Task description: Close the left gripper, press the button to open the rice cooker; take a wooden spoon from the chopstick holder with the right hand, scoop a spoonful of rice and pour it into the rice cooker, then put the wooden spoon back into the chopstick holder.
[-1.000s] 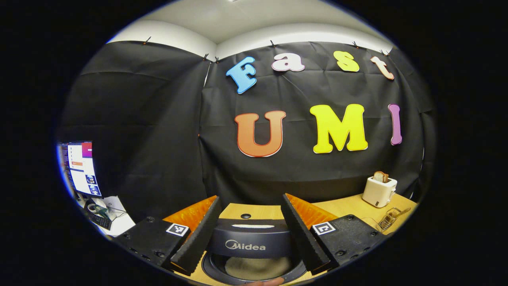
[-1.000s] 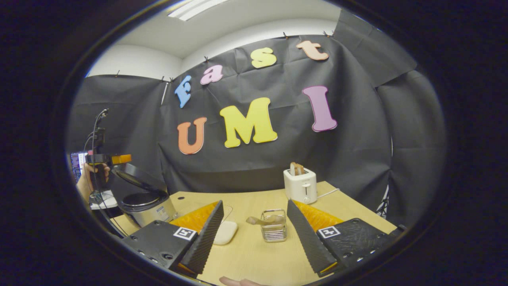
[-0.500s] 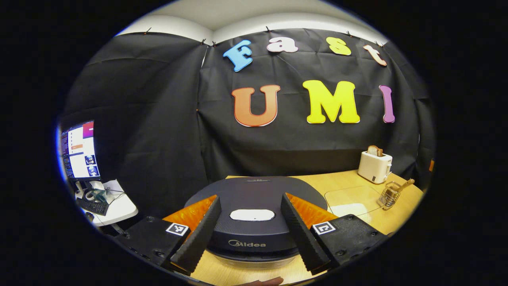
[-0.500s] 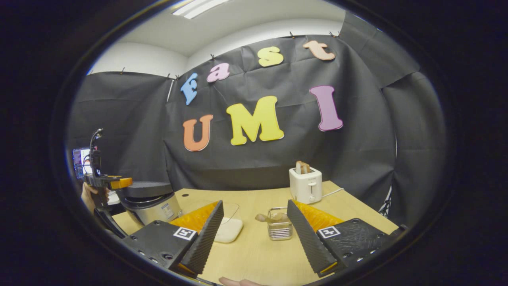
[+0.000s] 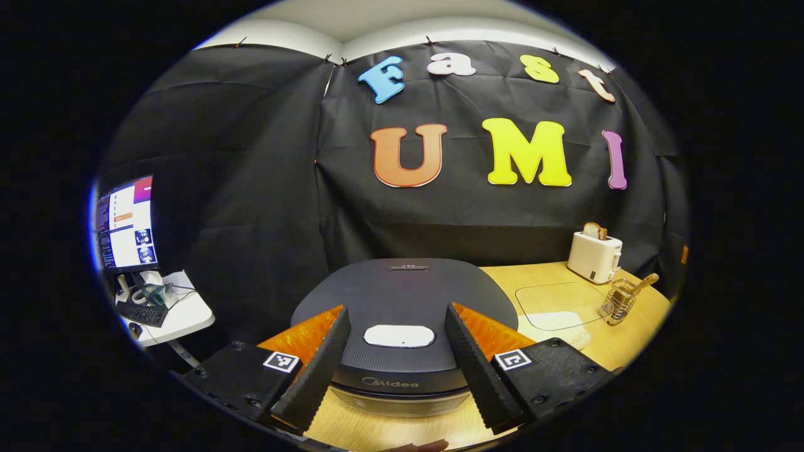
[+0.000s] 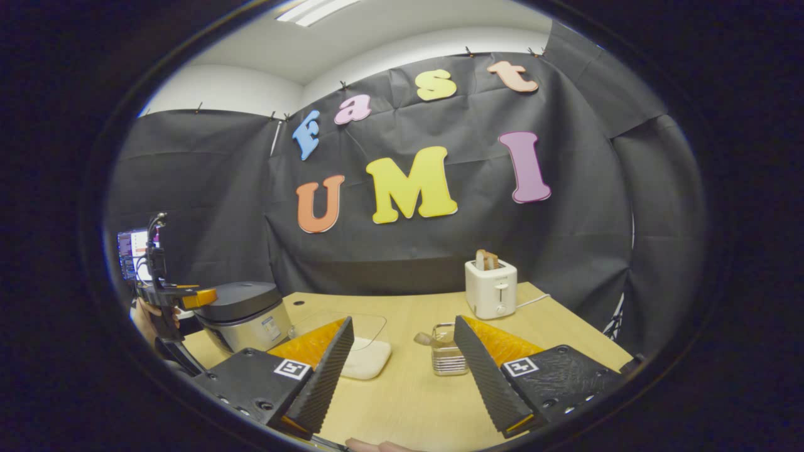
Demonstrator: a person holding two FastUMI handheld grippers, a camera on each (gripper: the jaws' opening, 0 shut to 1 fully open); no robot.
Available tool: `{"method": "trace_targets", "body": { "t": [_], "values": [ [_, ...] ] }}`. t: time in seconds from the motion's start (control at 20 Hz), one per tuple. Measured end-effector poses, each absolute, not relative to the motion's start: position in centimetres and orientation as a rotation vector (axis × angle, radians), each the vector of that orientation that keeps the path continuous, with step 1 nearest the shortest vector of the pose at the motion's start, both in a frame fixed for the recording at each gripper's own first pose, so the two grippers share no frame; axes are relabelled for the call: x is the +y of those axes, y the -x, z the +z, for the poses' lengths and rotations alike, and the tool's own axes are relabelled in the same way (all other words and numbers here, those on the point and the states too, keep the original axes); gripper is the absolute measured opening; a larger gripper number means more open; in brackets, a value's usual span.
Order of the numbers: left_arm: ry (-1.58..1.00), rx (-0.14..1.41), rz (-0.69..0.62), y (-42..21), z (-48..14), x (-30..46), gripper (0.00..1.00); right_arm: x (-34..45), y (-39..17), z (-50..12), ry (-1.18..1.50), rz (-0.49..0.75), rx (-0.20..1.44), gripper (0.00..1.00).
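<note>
The left gripper (image 5: pixel 397 351), fingers spread apart, is hovering over the closed lid of the rice cooker (image 5: pixel 402 295), flanking its white button (image 5: pixel 399 336). The right gripper (image 6: pixel 402 364), also spread and gripping nothing, is pointing toward the chopstick holder (image 6: pixel 447 359) on the table (image 6: pixel 408 402), where the wooden spoon (image 6: pixel 424 339) is sitting beside the rice (image 6: pixel 367 364).

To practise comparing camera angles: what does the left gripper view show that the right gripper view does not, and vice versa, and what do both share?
Left gripper view: the rice cooker's closed lid from above, its white button between the open left gripper's fingers, and a side table with a keyboard. Right gripper view: a hand holding the left gripper beside the cooker, and a ceiling light. Shared: rice cooker, toaster, chopstick holder with wooden spoon, table.
</note>
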State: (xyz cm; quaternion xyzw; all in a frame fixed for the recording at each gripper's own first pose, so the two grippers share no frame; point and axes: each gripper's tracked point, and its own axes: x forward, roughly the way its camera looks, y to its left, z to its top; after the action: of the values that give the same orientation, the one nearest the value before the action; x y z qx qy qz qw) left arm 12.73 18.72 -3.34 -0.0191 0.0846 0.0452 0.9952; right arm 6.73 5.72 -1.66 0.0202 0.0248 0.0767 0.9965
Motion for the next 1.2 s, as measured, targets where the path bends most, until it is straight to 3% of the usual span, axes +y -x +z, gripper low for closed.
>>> {"method": "trace_targets", "body": {
  "t": [0.25,0.55,0.6,0.65,0.75,0.8,0.9,1.0,1.1,1.2],
  "values": [
    [0.041,0.189,0.102,-11.5,-3.3,18.5,0.95,6.2,-6.4,-1.6,-0.028,0.166,0.043,0.9],
    [0.044,0.215,0.128,-10.7,-4.0,18.4,0.94,6.4,-5.9,-1.6,-0.025,0.169,0.042,0.9],
    [0.034,0.213,0.129,-10.7,-4.1,18.3,0.93,6.5,-5.9,-1.5,-0.024,0.169,0.04,0.95],
    [0.036,0.21,0.13,-10.6,-4.1,18.2,0.93,6.5,-5.8,-1.6,-0.022,0.169,0.041,0.9],
    [0.058,0.2,0.138,-10.4,-4.0,18.3,0.92,6.7,-5.5,-1.6,-0.019,0.174,0.044,0.9],
    [0.048,0.188,0.14,-10.4,-3.7,18.1,0.92,6.7,-5.3,-1.5,-0.017,0.174,0.042,0.95],
    [0.046,0.185,0.157,-9.9,-3.7,18.1,0.9,6.7,-4.9,-1.4,-0.014,0.173,0.041,0.9],
    [0.064,0.185,0.161,-9.1,-3.5,17.4,0.89,6.7,-4.6,-1.4,-0.011,0.171,0.043,1.0],
    [0.084,0.169,0.146,-8.4,-2.7,15.9,0.89,6.5,-4.2,-1.4,-0.005,0.171,0.043,0.9],
    [0.077,0.149,0.151,-7.4,-1.9,14.9,0.88,6.3,-3.7,-1.3,-0.001,0.165,0.04,0.95]
  ]
}}
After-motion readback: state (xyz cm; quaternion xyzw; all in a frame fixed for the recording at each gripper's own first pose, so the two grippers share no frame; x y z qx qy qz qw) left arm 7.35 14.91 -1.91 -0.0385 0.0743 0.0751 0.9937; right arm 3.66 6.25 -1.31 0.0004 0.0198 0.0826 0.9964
